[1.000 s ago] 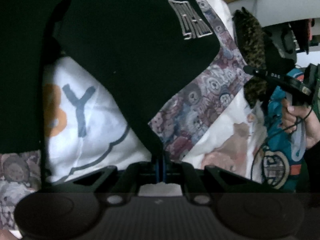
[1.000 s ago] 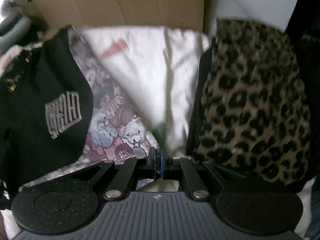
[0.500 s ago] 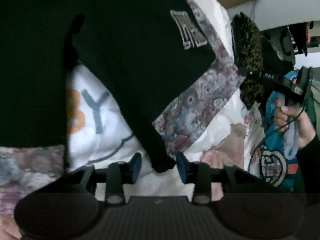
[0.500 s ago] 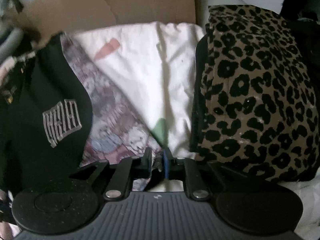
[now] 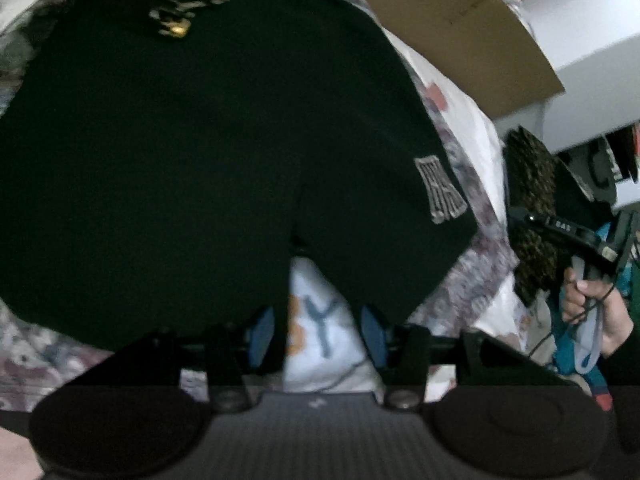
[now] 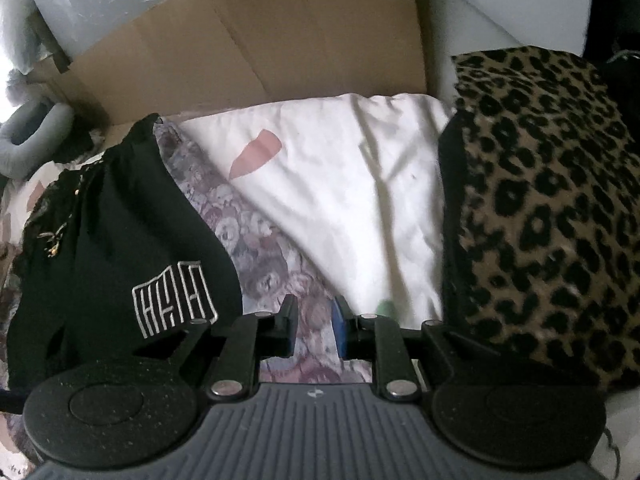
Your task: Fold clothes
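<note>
A black garment [image 5: 200,152] with a silver patch [image 5: 440,190] lies spread over a white shirt [image 5: 320,320] printed with a grey "Y". My left gripper [image 5: 317,336] hovers at the garment's near edge. Its jaws are opening, and only the white shirt shows between them, though the black hem overlaps the left finger. In the right wrist view the same black garment [image 6: 120,248] lies at the left. My right gripper [image 6: 314,330] stands slightly open over a bear-print fabric [image 6: 260,248], holding nothing.
A leopard-print garment [image 6: 552,216] is piled at the right, on a white sheet [image 6: 340,184]. A cardboard sheet [image 6: 260,40] stands behind. In the left wrist view a hand [image 5: 588,300] holds the other gripper, beside a teal garment [image 5: 576,356].
My left gripper let go of the black garment's corner, opened wide and drew back and up. My right gripper's jaws parted a little and it shifted slightly.
</note>
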The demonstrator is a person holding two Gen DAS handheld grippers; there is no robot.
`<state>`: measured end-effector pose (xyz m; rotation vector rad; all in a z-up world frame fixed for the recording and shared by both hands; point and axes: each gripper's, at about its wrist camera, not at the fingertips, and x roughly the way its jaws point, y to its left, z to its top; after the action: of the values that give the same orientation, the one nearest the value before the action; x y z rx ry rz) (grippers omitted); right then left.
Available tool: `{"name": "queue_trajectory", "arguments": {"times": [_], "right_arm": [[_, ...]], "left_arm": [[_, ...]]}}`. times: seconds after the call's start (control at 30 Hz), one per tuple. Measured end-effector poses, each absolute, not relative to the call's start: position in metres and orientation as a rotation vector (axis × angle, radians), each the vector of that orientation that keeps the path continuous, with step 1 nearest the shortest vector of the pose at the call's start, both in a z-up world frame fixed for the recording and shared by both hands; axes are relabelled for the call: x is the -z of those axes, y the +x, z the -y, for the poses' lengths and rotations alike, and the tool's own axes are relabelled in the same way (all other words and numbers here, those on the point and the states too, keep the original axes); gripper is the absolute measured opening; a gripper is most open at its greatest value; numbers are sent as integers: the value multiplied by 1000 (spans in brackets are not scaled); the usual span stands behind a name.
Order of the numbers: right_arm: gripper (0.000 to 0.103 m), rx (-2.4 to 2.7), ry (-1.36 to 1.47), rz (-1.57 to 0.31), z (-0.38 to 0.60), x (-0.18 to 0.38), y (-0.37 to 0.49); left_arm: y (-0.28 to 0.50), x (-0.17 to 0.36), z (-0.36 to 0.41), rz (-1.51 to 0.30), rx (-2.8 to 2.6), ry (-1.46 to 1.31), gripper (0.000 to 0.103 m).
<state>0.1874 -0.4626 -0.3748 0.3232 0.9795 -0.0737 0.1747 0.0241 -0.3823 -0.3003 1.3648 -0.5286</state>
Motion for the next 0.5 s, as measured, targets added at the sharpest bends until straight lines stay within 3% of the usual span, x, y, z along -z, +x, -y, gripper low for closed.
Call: {"name": "queue_trajectory", "arguments": {"times": [0.5], "right_arm": [[19, 34, 282, -906, 421, 398, 305]], "left_arm": [[199, 382, -72, -1297, 375, -347, 51]]}}
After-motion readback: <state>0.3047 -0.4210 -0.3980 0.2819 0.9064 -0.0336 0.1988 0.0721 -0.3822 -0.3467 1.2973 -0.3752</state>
